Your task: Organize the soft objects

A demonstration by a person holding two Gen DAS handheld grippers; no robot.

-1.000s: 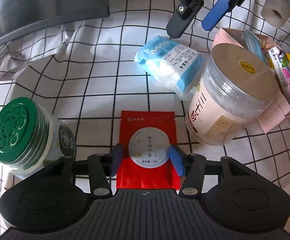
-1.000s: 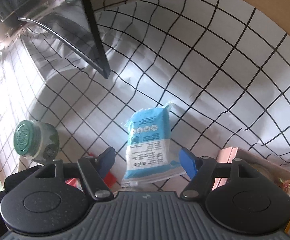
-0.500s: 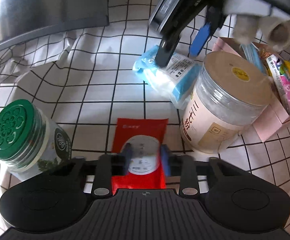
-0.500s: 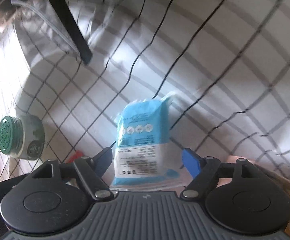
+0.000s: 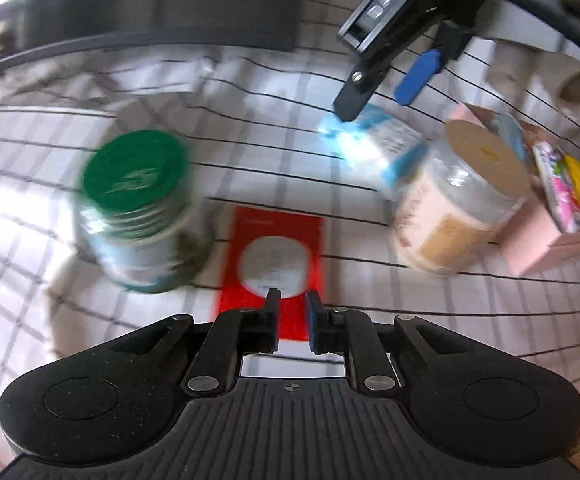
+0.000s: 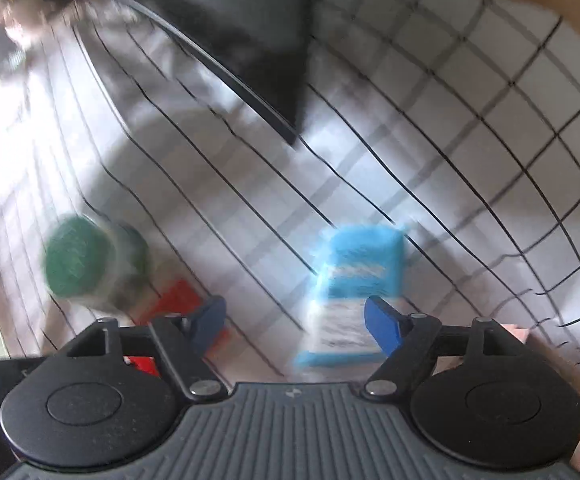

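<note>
Checked cloth covers our table point(image 5: 249, 152), where our left claw point(image 5: 292, 312) pinches the red sachet's point(image 5: 273, 240) near edge and our right claw point(image 6: 294, 316), spread and just narrowing, straddles the blue tissue pack point(image 6: 356, 276); both could slip from such shallow grips.

Motion-blurred green-lidded jar point(image 5: 137, 208), label unreadable

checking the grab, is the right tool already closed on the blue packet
No, the right tool is open and the blue packet sits unpinched by its right finger.

red packet point(image 5: 275, 240), black-checked white cloth point(image 5: 249, 148)
</note>
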